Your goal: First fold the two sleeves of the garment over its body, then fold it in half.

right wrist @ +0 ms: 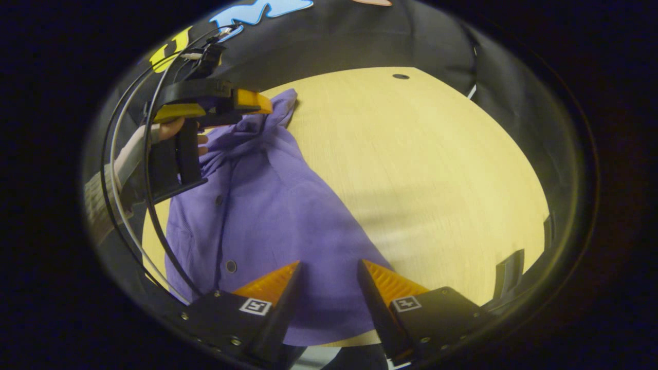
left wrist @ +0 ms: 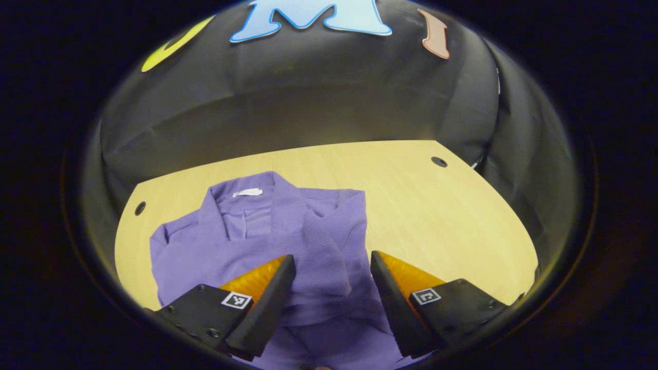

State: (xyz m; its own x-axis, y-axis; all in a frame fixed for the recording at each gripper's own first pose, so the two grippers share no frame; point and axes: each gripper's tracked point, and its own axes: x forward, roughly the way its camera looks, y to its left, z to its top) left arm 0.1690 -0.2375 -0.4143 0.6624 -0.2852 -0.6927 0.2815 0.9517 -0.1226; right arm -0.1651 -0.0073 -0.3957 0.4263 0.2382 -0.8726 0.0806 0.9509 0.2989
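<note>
A purple buttoned garment (left wrist: 267, 241) lies on the wooden table (left wrist: 437, 216), collar and white label at the far side. One sleeve (left wrist: 329, 231) lies folded across its body. My left gripper (left wrist: 332, 256) hovers open over the folded sleeve, with nothing pinched between its fingers. In the right gripper view the garment (right wrist: 277, 216) stretches away from me, buttons showing down its front. My right gripper (right wrist: 329, 263) stands open above the near hem. Farther off, the left gripper (right wrist: 216, 110) sits over the garment's upper part, held by a hand (right wrist: 167, 131).
Bare table (right wrist: 411, 169) spreads to the right of the garment. Round holes sit in the tabletop (left wrist: 439, 161) (left wrist: 140, 208). Black cables (right wrist: 149, 169) loop from the left gripper. Black cloth wall stands behind the table.
</note>
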